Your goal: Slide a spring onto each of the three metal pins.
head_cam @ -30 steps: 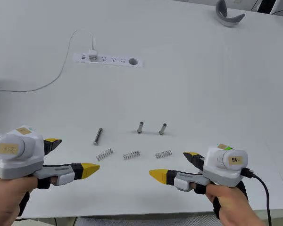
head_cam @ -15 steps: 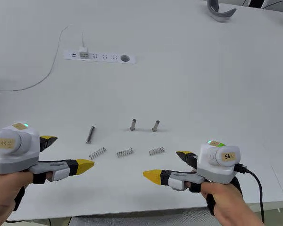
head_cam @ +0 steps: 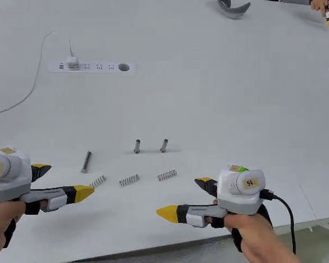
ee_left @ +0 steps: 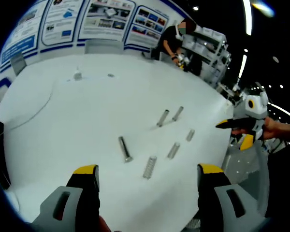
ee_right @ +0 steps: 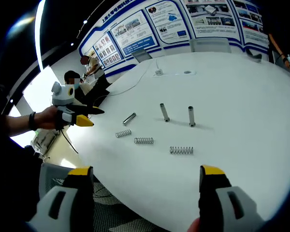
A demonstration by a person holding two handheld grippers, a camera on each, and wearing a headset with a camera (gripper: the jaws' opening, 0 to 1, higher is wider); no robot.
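Observation:
Three metal pins rest on the white table: one lies flat [head_cam: 86, 161], two stand upright [head_cam: 137, 146] [head_cam: 164, 145]. In front of them lie three springs [head_cam: 98, 180] [head_cam: 129, 179] [head_cam: 166, 175] in a row. My left gripper [head_cam: 61, 181] is open at the near left edge, with the lying pin [ee_left: 123, 148] and a spring [ee_left: 149, 166] ahead of its jaws. My right gripper [head_cam: 186, 198] is open at the near right, short of the springs [ee_right: 181, 150] [ee_right: 143, 140] and the upright pins [ee_right: 191, 116] [ee_right: 164, 111]. Neither holds anything.
A white power strip [head_cam: 91, 67] with a plugged cable [head_cam: 30, 87] lies at the far left. A grey curved object [head_cam: 233, 7] sits at the table's far edge. The table's front edge [head_cam: 153, 249] runs just under both grippers. A person [ee_left: 174, 41] stands beyond the table.
The head camera has swung right, so everything sits further left in view. Both grippers stay open and near the front edge; pins and springs have not moved.

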